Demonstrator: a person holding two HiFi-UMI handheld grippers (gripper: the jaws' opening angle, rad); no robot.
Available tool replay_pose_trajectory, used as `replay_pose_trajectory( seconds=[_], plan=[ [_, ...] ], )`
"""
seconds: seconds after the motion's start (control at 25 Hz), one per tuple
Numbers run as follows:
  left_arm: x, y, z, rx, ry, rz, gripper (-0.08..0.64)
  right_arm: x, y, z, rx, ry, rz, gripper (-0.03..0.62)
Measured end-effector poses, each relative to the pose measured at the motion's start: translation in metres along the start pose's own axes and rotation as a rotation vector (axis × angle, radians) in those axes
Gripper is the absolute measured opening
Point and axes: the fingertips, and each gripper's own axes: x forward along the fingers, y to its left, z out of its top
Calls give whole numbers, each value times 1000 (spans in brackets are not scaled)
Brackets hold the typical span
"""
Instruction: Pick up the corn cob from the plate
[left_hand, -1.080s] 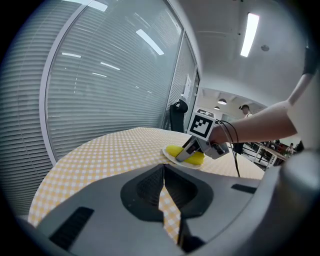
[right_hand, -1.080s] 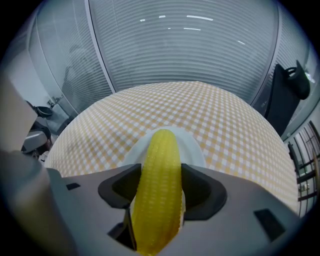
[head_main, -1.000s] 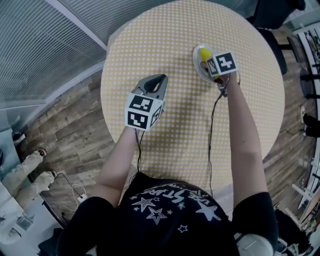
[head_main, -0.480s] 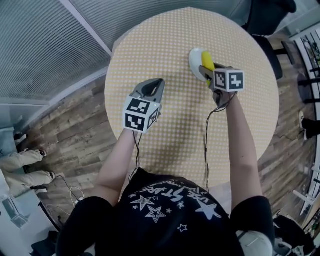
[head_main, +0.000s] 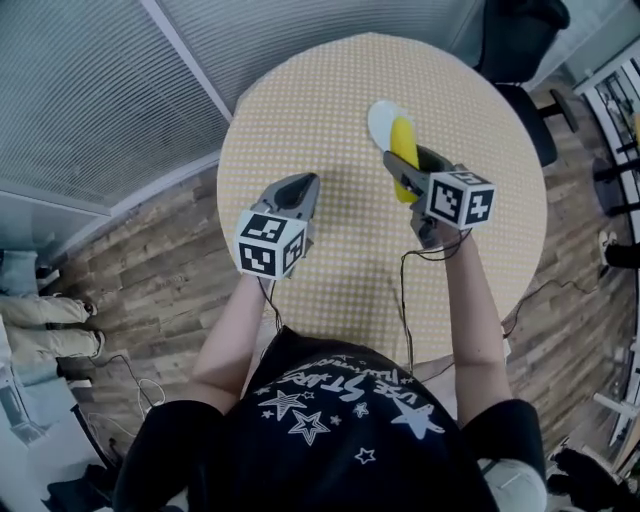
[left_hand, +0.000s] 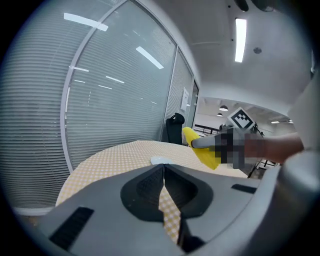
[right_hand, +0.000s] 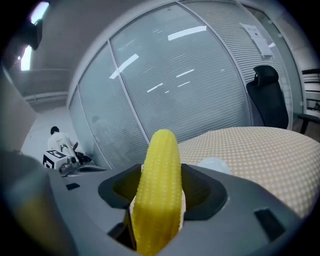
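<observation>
One corn cob (head_main: 403, 150), one plate (head_main: 379, 120), one table (head_main: 300, 110), two grippers (head_main: 298, 188) (head_main: 405, 168) (one chair (head_main: 515, 45))

Round checked table (head_main: 300, 110), wood floor (head_main: 150, 250), slatted blinds (head_main: 90, 90)

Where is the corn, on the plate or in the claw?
In the right claw, off the plate. Its jaws are shut on the corn cob, and the left gripper view shows it in the air.

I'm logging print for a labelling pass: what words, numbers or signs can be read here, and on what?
No text here reads with certainty.
Black shirt: white lettering among stars, upside down and warped, not legible.
Paper sheet on the glass wall: too small to read.
Marker cubes: black-and-white square patterns only, no letters or numbers.
</observation>
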Motion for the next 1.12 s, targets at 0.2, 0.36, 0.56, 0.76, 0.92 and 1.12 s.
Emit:
replay_pose_trajectory(
  seconds=[0.2,0.36,0.56,0.76,0.92,1.12],
  plan=[
    [-34,-27,-12,-16,-1,21,11,-45,38,-20,19,-46,70,261],
    [-55,-50,-17,-22,-13,44,11,-76,51,-43,40,-61,98,261],
    [-88,-70,-29,-9,-23,117,11,-105,62,-69,72,-93,140,261],
    [-110,-76,-48,-20,5,169,11,-119,67,-87,99,-101,176,261],
    [-113,-95,-45,-1,-8,135,11,-126,75,-91,105,-115,174,261],
    [-121,-112,-39,18,-44,62,11,-140,93,-92,85,-146,145,261]
  ],
)
